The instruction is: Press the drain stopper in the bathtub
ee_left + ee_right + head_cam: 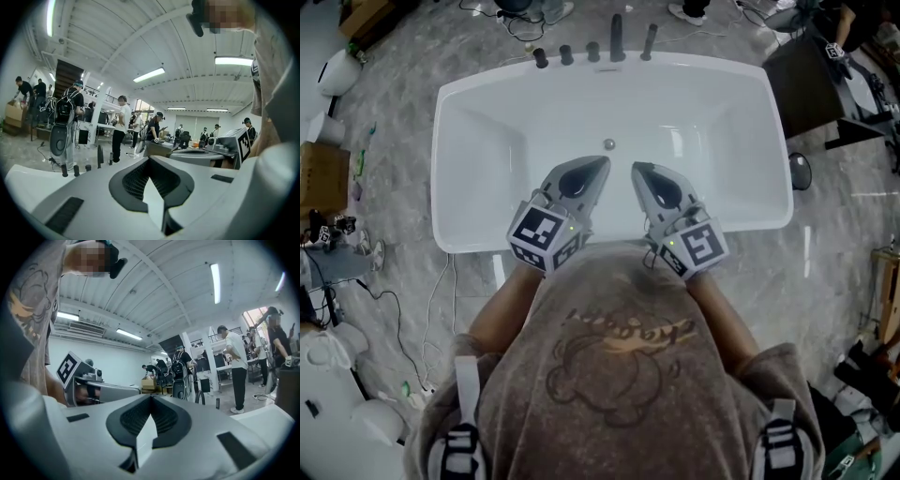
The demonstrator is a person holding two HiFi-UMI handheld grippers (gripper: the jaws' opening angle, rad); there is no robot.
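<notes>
The white bathtub lies below me in the head view. Its small round metal drain stopper sits on the tub floor near the middle. My left gripper hovers over the near half of the tub, its tip just short of the stopper, jaws closed together. Beside it, my right gripper points the same way, also shut and empty. In both gripper views the left gripper and right gripper look out level across the room, so the stopper is hidden there.
Dark tap handles and a spout line the tub's far rim. Cables and a cardboard box lie on the marble floor at left. A dark table stands at right. Several people stand beyond the tub.
</notes>
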